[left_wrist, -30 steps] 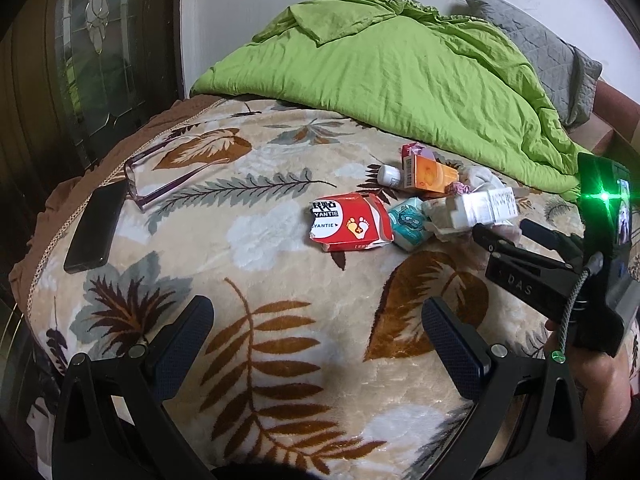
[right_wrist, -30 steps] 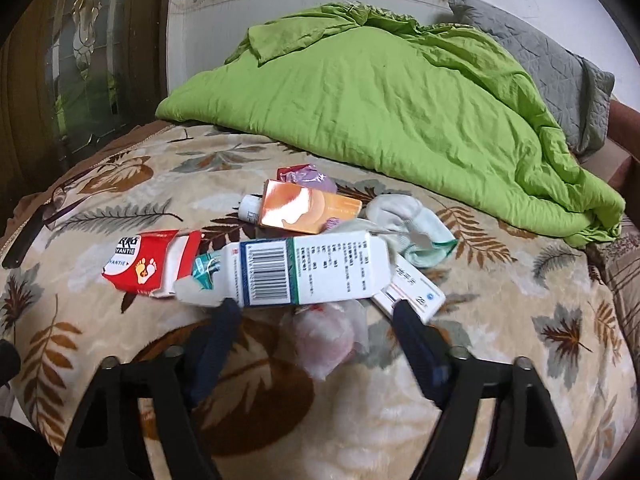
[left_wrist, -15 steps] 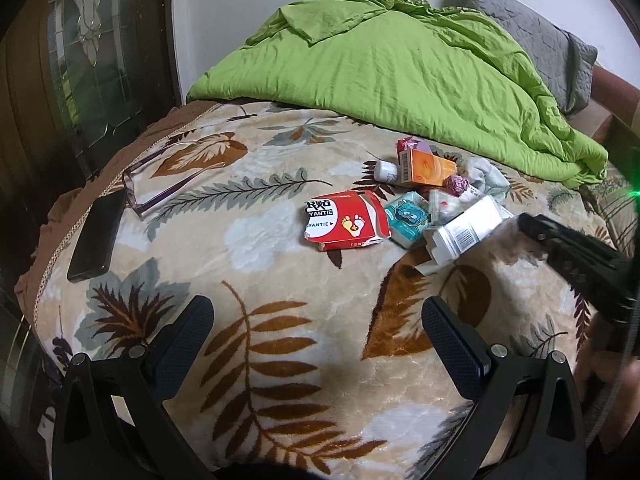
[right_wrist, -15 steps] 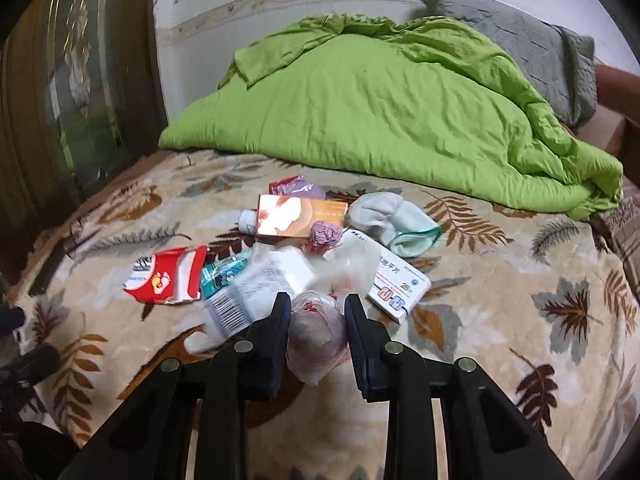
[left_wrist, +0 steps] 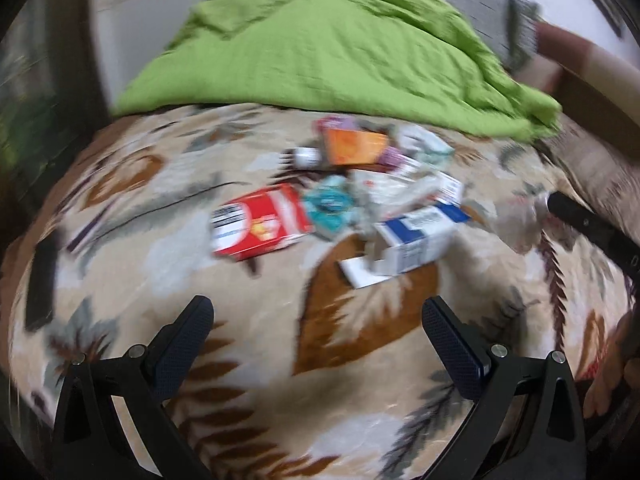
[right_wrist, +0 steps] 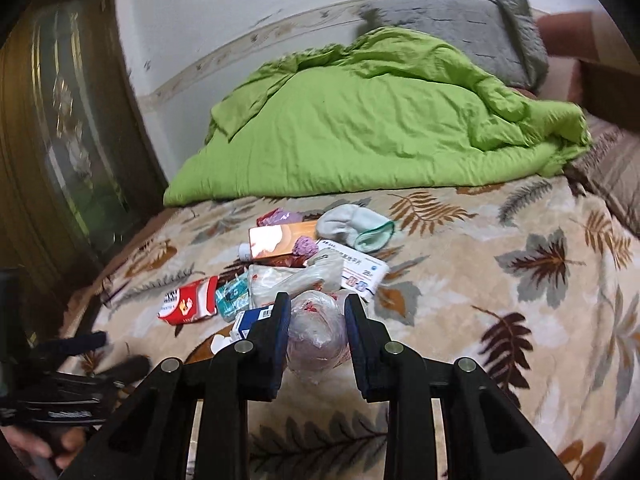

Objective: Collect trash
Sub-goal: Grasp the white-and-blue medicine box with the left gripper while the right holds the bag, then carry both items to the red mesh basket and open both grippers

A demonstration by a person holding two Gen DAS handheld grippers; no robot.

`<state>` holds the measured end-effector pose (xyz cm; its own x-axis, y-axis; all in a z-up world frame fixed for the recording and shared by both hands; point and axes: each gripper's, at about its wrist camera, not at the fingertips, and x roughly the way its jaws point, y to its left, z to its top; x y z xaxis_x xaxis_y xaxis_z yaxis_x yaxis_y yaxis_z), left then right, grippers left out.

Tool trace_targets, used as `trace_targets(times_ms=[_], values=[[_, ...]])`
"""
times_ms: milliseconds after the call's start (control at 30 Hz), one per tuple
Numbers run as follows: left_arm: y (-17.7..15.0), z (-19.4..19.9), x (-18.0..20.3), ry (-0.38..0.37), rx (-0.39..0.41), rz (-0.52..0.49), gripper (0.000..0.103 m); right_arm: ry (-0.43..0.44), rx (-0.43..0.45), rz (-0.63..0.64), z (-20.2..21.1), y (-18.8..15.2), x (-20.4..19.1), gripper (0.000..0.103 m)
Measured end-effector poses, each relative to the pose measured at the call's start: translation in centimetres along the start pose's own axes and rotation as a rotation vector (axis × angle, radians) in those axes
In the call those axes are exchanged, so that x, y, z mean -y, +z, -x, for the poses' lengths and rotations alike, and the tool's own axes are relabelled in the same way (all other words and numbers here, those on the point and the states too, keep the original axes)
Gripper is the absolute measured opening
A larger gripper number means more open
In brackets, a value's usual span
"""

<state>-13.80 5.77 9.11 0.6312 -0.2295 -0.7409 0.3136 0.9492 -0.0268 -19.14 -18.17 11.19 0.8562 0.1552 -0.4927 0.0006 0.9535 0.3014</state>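
Note:
A pile of trash lies on the leaf-patterned blanket point(right_wrist: 500, 320): a red packet point(right_wrist: 186, 304), a teal wrapper point(right_wrist: 232, 300), an orange box point(right_wrist: 280, 240), a white medicine box point(right_wrist: 356, 272), a blue and white box point(left_wrist: 416, 240) and a white sock point(right_wrist: 352, 226). My right gripper point(right_wrist: 316, 320) is shut on a crumpled clear plastic wad point(right_wrist: 316, 332) and holds it above the blanket, right of the pile in the left wrist view point(left_wrist: 520, 220). My left gripper point(left_wrist: 316, 332) is open and empty, above the blanket in front of the pile.
A green duvet point(right_wrist: 360, 128) is heaped at the back of the bed, with a grey pillow point(right_wrist: 460, 28) behind it. A black phone point(left_wrist: 40, 276) lies near the bed's left edge. A dark cabinet point(right_wrist: 52, 152) stands on the left.
My right gripper shut on the plastic wad and lifted it back from the pile. The white carton it touched fell onto the blanket. The left wrist view moved and is now blurred.

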Motion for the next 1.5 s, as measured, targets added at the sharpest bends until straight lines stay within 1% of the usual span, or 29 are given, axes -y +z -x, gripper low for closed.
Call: trace_targets(times_ms=[133, 167, 267, 333, 367, 400, 467, 500, 533, 567, 600, 633, 667, 733, 800, 833, 933, 1000, 1067, 1133, 1233, 1300, 1433, 1500], values=[[1.3, -2.5, 2.4, -0.113, -0.035, -0.102, 0.103, -0.002, 0.012, -0.036, 0.6, 0.0, 1.0, 0.03], [1.8, -3.6, 3.2, -0.14, -0.045, -0.143, 0.103, -0.001, 0.012, -0.042, 0.6, 0.0, 1.1, 0.03], [2.9, -5.8, 4.6, -0.165, -0.061, -0.221, 0.103, 0.004, 0.007, -0.055, 0.6, -0.1, 1.5, 0.03], [3.6, -7.2, 5.2, -0.142, -0.06, -0.251, 0.103, 0.011, 0.003, -0.065, 0.5, -0.1, 1.8, 0.03], [4.0, -7.9, 5.3, -0.147, -0.058, -0.26, 0.103, 0.014, 0.001, -0.07, 0.5, -0.1, 1.8, 0.03], [4.4, -8.5, 5.4, -0.158, -0.056, -0.26, 0.103, 0.016, 0.0, -0.073, 0.4, -0.2, 1.9, 0.03], [4.9, -9.8, 5.2, -0.185, -0.082, -0.243, 0.102, 0.022, -0.001, -0.079, 0.4, -0.2, 2.1, 0.03], [4.9, -10.4, 5.1, -0.21, -0.102, -0.232, 0.092, 0.024, -0.002, -0.082, 0.3, -0.2, 2.1, 0.03], [4.8, -10.8, 5.2, -0.228, -0.122, -0.222, 0.077, 0.026, -0.004, -0.086, 0.3, -0.2, 2.2, 0.03], [4.6, -11.2, 5.3, -0.244, -0.148, -0.21, 0.071, 0.027, -0.007, -0.09, 0.2, -0.2, 2.3, 0.03], [4.3, -11.3, 5.4, -0.266, -0.168, -0.198, 0.061, 0.027, -0.008, -0.093, 0.2, -0.2, 2.3, 0.03], [3.8, -11.3, 5.6, -0.289, -0.19, -0.191, 0.054, 0.027, -0.01, -0.098, 0.1, -0.2, 2.4, 0.03], [3.4, -11.1, 5.6, -0.302, -0.202, -0.194, 0.052, 0.026, -0.01, -0.103, 0.1, -0.2, 2.5, 0.03], [2.8, -10.5, 6.3, -0.304, -0.202, -0.222, 0.049, 0.02, -0.017, -0.113, -0.1, -0.2, 2.7, 0.03], [2.7, -10.0, 6.9, -0.323, -0.199, -0.235, 0.049, 0.01, -0.026, -0.121, -0.2, -0.2, 2.8, 0.03], [2.8, -10.0, 7.1, -0.32, -0.198, -0.234, 0.049, 0.007, -0.028, -0.124, -0.3, -0.2, 2.9, 0.03], [3.3, -10.9, 7.6, -0.273, -0.2, -0.231, 0.049, -0.005, -0.031, -0.126, -0.3, -0.2, 2.9, 0.03], [3.8, -11.7, 7.8, -0.279, -0.212, -0.197, 0.049, -0.009, -0.029, -0.128, -0.2, -0.2, 2.9, 0.03], [4.0, -11.9, 7.9, -0.287, -0.195, -0.186, 0.049, -0.01, -0.03, -0.133, -0.3, -0.2, 3.0, 0.03], [3.9, -11.8, 8.2, -0.283, -0.181, -0.193, 0.042, -0.012, -0.033, -0.139, -0.4, -0.2, 3.2, 0.03], [3.6, -11.1, 8.2, -0.273, -0.156, -0.191, 0.04, -0.013, -0.037, -0.141, -0.5, -0.3, 3.2, 0.03], [3.5, -10.2, 7.7, -0.288, -0.138, -0.167, 0.034, -0.012, -0.036, -0.142, -0.5, -0.3, 3.1, 0.03], [3.3, -7.9, 7.0, -0.299, -0.069, -0.146, 0.034, -0.009, -0.025, -0.138, -0.4, -0.2, 2.8, 0.03], [3.3, -7.2, 6.9, -0.303, -0.057, -0.127, 0.034, -0.013, -0.017, -0.134, -0.1, -0.1, 2.6, 0.03]])
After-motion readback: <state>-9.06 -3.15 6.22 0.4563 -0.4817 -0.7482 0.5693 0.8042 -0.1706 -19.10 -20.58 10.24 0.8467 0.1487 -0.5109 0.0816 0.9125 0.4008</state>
